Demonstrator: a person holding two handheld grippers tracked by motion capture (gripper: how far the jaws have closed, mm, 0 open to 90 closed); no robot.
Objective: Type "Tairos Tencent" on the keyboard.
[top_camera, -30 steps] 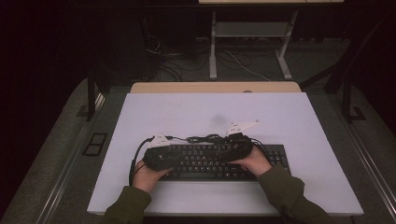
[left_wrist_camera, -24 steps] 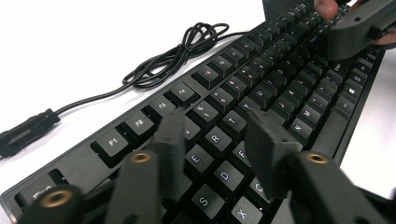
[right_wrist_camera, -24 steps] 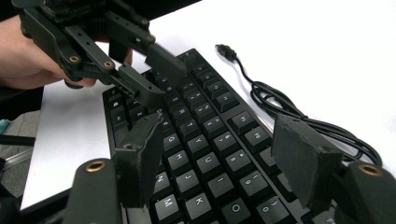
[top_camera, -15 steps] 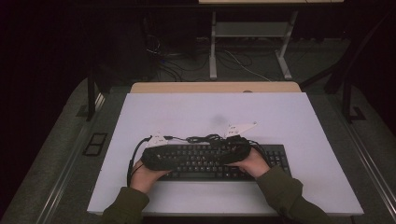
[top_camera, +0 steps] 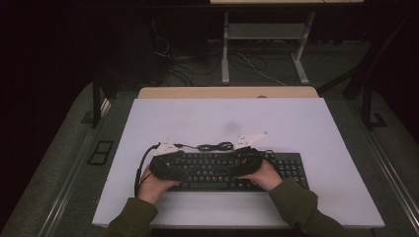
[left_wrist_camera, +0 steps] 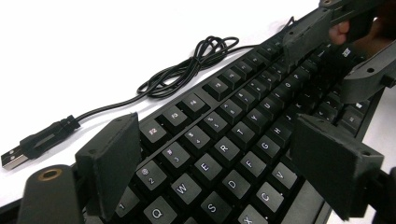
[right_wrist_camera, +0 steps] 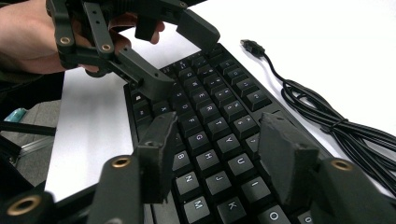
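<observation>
A black keyboard (top_camera: 291,170) lies near the front of the white table (top_camera: 222,118). Its cable (top_camera: 215,146) is coiled just behind it, and the USB plug (left_wrist_camera: 28,149) lies loose on the table. My left gripper (left_wrist_camera: 219,163) hovers over the keyboard's left end, open. Its jaws have just been opening, and the Q-to-V keys (left_wrist_camera: 224,149) sit below the gap. My right gripper (right_wrist_camera: 219,158) faces it over the middle keys, open. Its jaws have just been closing, and nothing is pinched between them. In the high view the left gripper (top_camera: 173,167) and right gripper (top_camera: 242,162) nearly meet.
A wooden board (top_camera: 227,93) edges the table's far side, with a metal desk frame (top_camera: 267,44) and floor cables beyond. Bare white tabletop stretches behind the keyboard and to its right. The person's green sleeves (top_camera: 301,207) come in from the front edge.
Both hands stay over the keyboard almost where they were. The keyboard and cable have not moved. Jaw motion is too small to make out from above.
</observation>
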